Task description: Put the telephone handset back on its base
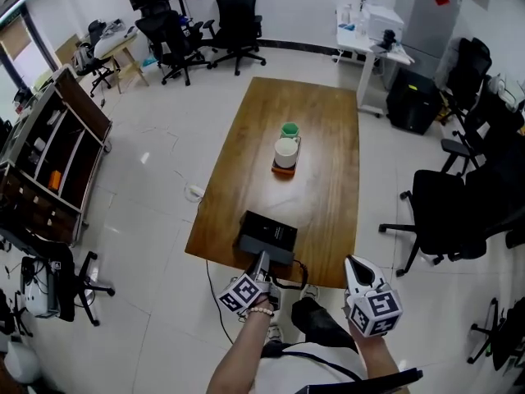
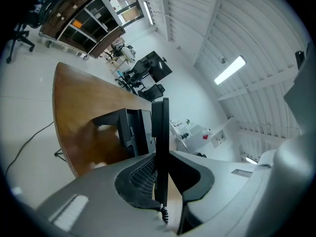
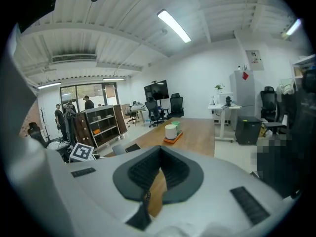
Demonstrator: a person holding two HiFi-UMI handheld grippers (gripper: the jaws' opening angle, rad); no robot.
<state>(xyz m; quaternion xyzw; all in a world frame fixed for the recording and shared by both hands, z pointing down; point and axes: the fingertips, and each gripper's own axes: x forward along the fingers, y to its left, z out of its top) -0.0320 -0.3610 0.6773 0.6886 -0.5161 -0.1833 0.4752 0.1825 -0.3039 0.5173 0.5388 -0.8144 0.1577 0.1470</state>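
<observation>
The black telephone base [image 1: 268,235] sits at the near end of the wooden table [image 1: 328,187]. My left gripper [image 1: 262,258] hovers just in front of the base, shut on the black handset [image 2: 160,132]. In the left gripper view the handset stands edge-on between the pads, with the base [image 2: 129,130] right behind it. The coiled cord [image 1: 287,283] hangs below the table edge. My right gripper [image 1: 353,263] is off the table's near right corner, its jaws together with nothing in them [image 3: 159,149].
A white mug [image 1: 285,152] and a green cup stand on an orange tray at mid-table. Black office chairs [image 1: 447,212] crowd the right side. A dark shelf unit [image 1: 49,162] stands at the left. A cable runs over the floor by the table's left edge.
</observation>
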